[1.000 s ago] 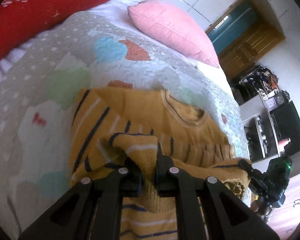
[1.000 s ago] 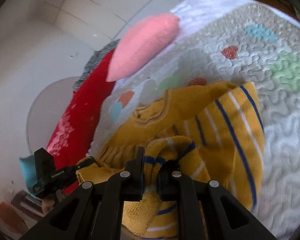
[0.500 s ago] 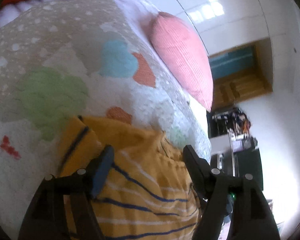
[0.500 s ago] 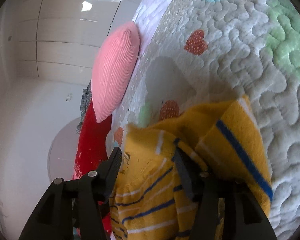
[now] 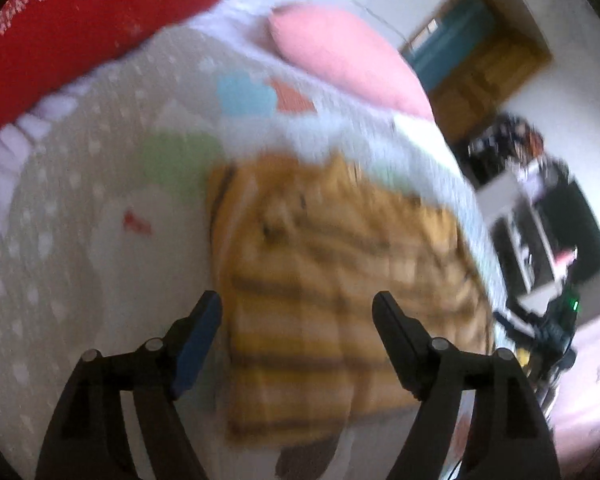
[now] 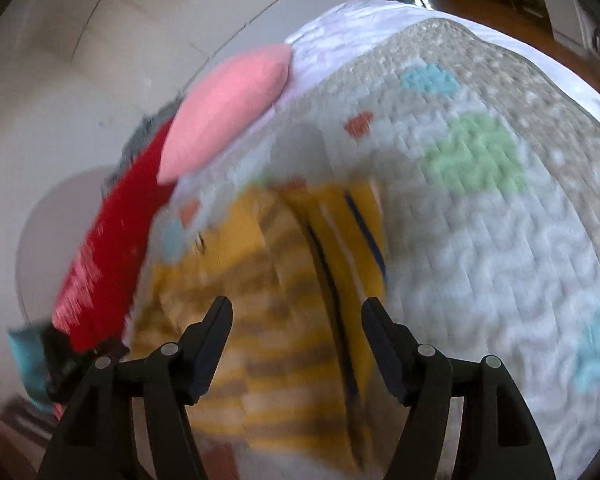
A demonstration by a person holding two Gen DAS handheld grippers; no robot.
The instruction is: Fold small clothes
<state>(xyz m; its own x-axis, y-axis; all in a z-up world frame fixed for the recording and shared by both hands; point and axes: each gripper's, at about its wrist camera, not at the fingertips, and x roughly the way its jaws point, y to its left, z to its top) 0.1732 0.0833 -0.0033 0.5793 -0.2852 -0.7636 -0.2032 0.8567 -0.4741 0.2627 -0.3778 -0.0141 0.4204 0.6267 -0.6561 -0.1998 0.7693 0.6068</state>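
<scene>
A small mustard-yellow knit sweater [image 5: 332, 272] with dark blue and white stripes lies folded on the quilted bedspread [image 5: 80, 208]. Both views are blurred by motion. My left gripper [image 5: 296, 312] is open and empty, held above the sweater's near part. The sweater also shows in the right wrist view [image 6: 284, 304], folded over itself with a striped flap on its right side. My right gripper [image 6: 296, 316] is open and empty, above the sweater's near edge. The other gripper shows faintly at the right edge of the left wrist view [image 5: 548, 324].
A pink pillow [image 5: 340, 56] and a red pillow [image 5: 80, 28] lie at the head of the bed. The pink pillow [image 6: 224, 104] and red pillow [image 6: 112, 248] also show in the right wrist view. Shelves and a wooden door [image 5: 480, 68] stand past the bed's edge.
Both grippers were shut on the sweater's hem a second ago, carried it over, then opened and let go. They have since pulled back, and the sweater lies folded.
</scene>
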